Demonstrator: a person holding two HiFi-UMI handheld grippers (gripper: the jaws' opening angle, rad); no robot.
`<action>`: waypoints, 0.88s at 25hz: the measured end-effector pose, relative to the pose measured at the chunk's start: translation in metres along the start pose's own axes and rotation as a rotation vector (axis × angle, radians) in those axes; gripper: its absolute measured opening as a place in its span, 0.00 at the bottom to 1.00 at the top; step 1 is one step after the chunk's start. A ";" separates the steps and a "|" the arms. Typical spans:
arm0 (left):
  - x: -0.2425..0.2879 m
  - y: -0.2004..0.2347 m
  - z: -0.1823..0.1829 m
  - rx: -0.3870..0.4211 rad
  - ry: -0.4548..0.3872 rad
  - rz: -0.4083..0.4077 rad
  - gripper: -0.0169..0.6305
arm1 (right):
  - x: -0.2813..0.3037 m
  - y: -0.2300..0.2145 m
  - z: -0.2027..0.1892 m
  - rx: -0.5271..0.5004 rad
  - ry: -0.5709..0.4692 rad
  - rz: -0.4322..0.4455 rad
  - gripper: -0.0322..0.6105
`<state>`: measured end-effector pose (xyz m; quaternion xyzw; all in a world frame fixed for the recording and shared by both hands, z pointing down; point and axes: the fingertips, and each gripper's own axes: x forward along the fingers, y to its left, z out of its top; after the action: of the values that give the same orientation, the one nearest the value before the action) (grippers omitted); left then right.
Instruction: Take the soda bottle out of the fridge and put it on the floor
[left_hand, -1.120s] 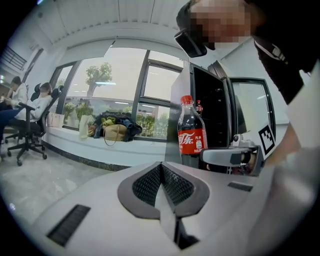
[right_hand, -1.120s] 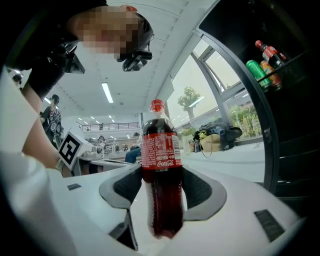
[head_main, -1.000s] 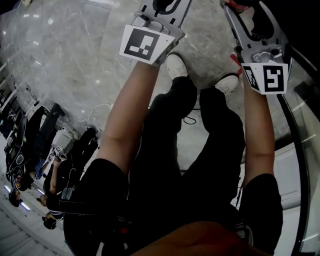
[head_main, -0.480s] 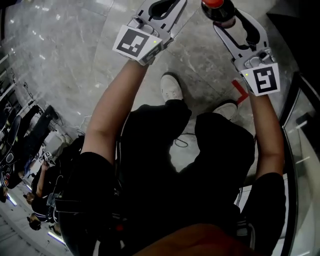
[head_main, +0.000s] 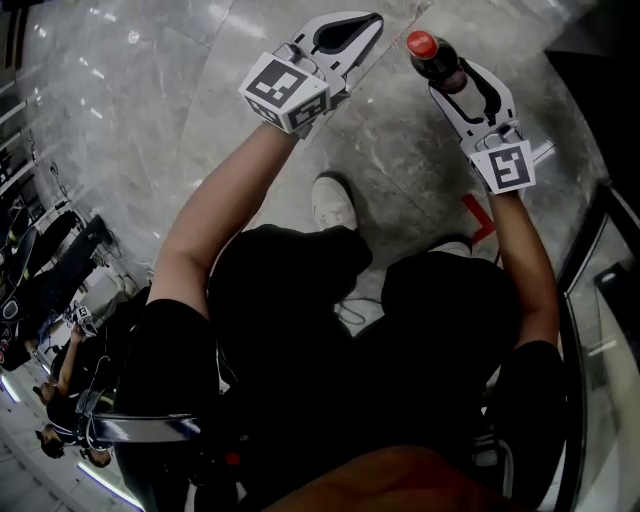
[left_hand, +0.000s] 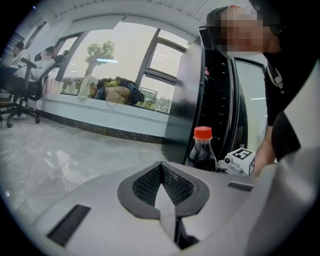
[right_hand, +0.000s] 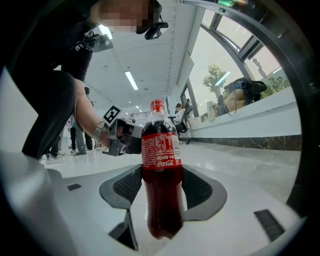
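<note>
— Both tools have dropped lower; right tool (head_main: 452, 80) clamps the soda bottle (right_hand: 160, 165) upright over the floor (head_main: 150, 120), left tool (head_main: 352, 35) closed, empty.
— Release early and it could fall, tip over.

The soda bottle (right_hand: 160, 170) holds dark cola, with a red cap and red label. It stands upright, clamped mid-body in the right hand-held gripper (right_hand: 161, 186), over the grey marble floor (head_main: 120, 100).

Grey marble floor (head_main: 120, 120) under wide windows (left_hand: 115, 55).
A long sill (left_hand: 100, 112) ran below them; office chairs (left_hand: 20, 95) stood nearby; strip lights (right_hand: 131, 80) lined the ceiling (right_hand: 150, 50).
</note>
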<state>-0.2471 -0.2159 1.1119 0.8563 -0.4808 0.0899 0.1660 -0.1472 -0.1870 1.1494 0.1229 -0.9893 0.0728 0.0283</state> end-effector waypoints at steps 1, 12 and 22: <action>0.002 -0.003 -0.002 0.001 0.008 -0.004 0.03 | -0.003 -0.001 -0.010 0.003 0.017 -0.003 0.45; 0.032 -0.027 -0.009 0.044 0.051 -0.081 0.03 | -0.033 -0.017 -0.067 -0.004 0.097 -0.037 0.45; 0.067 -0.045 -0.008 0.042 0.034 -0.139 0.03 | -0.069 -0.008 -0.073 -0.070 0.116 -0.028 0.45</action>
<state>-0.1739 -0.2446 1.1311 0.8892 -0.4153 0.1030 0.1619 -0.0757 -0.1673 1.2175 0.1314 -0.9861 0.0448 0.0908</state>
